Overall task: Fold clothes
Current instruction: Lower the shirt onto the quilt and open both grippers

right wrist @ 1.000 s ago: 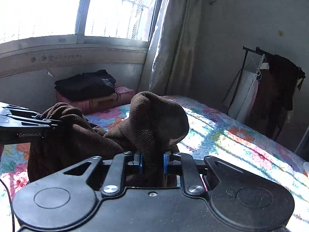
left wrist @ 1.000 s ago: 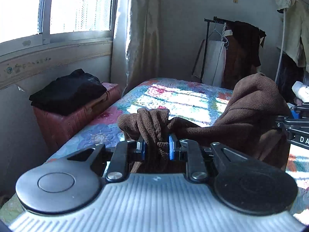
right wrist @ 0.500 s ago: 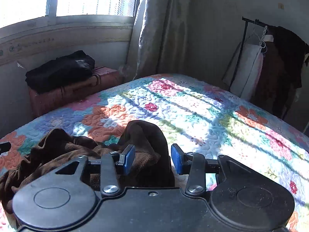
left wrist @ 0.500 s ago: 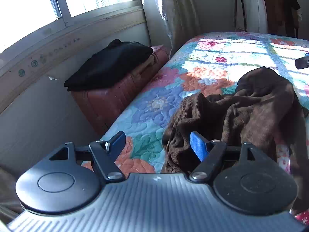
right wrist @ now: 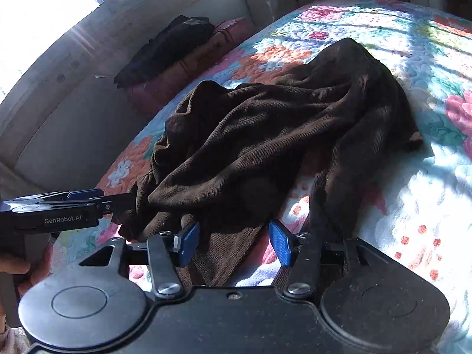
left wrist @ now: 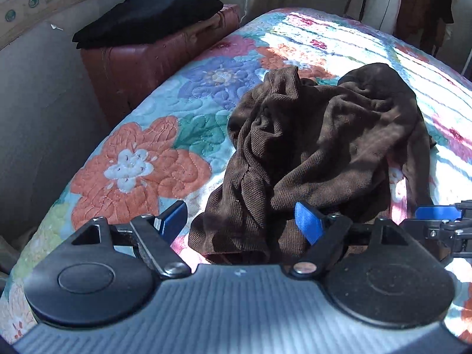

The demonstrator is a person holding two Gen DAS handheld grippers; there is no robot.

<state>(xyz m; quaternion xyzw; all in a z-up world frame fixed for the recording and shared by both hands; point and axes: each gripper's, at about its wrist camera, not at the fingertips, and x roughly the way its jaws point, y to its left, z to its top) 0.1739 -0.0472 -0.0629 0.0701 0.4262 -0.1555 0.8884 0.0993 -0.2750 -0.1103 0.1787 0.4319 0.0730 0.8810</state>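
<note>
A dark brown knitted garment lies crumpled in a heap on the flowered quilt; it also shows in the right wrist view. My left gripper is open, its blue pads either side of the garment's near edge, holding nothing. My right gripper is open over the garment's near hem, holding nothing. The left gripper also shows from the side in the right wrist view, at the garment's left edge. The right gripper's tip shows in the left wrist view.
A reddish-brown suitcase with black folded clothes on top stands between the bed and the wall under the window. A clothes rack with hanging garments stands beyond the bed. The bed's left edge drops off near the left gripper.
Both grippers held the garment up, shut on it; they have since opened and let it drop onto the quilt. Both now sit lower and closer to the heap.
</note>
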